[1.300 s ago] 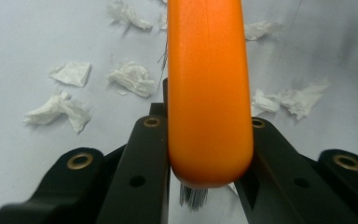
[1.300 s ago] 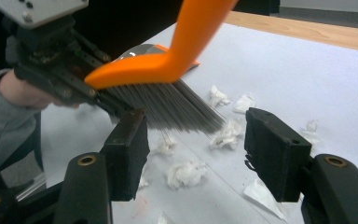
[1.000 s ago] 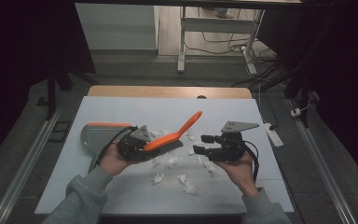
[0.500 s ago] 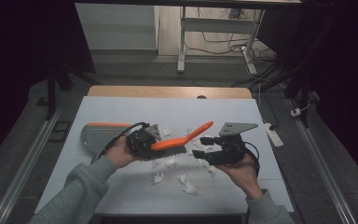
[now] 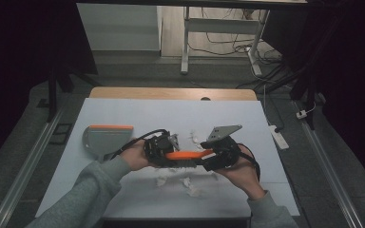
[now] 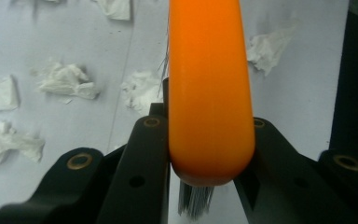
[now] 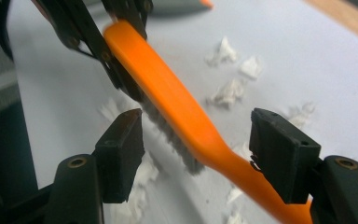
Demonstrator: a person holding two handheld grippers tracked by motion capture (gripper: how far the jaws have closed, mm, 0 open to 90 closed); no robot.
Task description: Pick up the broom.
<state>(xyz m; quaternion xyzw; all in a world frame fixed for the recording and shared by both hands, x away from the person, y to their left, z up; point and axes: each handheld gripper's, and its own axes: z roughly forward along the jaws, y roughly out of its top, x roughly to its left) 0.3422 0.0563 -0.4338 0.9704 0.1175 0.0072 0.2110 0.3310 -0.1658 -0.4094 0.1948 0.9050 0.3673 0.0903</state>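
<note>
Two grippers: meeting over one orange hand brush point(image 5: 186, 155), held level above the middle of the worktop point(image 5: 123, 114) in the high view.
Left gripper point(image 5: 158, 148): jaws clamped on the brush's orange back at the bristle end, pads pressing both flanks, as the left gripper view shows point(image 6: 209, 84).
Right gripper point(image 5: 218, 159): jaws parted and just been opening; the brush passes between them where the bristled head narrows into the handle point(image 7: 182, 116), and neither pad appears to touch it.
Brush position: off the surface, spanning from one gripper to the other, handle running toward 3 o'clock from the left hand.
Handling: judged light and rigid, a moulded plastic body with a smooth, glossy skin that could slide under flat pads; bristles point(image 7: 168, 135) are soft and would splay if pinched.
Where to grip: across the hard orange sides, never on the bristle face; the narrow handle gives the right jaws the surest purchase and leaves the head free.
Paper scraps point(image 5: 190, 186): crumpled white bits scattered from 5 to 7 o'clock below the hands, more at 12 o'clock point(image 5: 193, 138); feather-light, likely to scoot away under a fast stroke.
Dustpan point(image 5: 105, 138): grey with an orange rim, lying at 9 o'clock, well apart from the scraps.
Risk: brush twisting in a single-ended hold.
</note>
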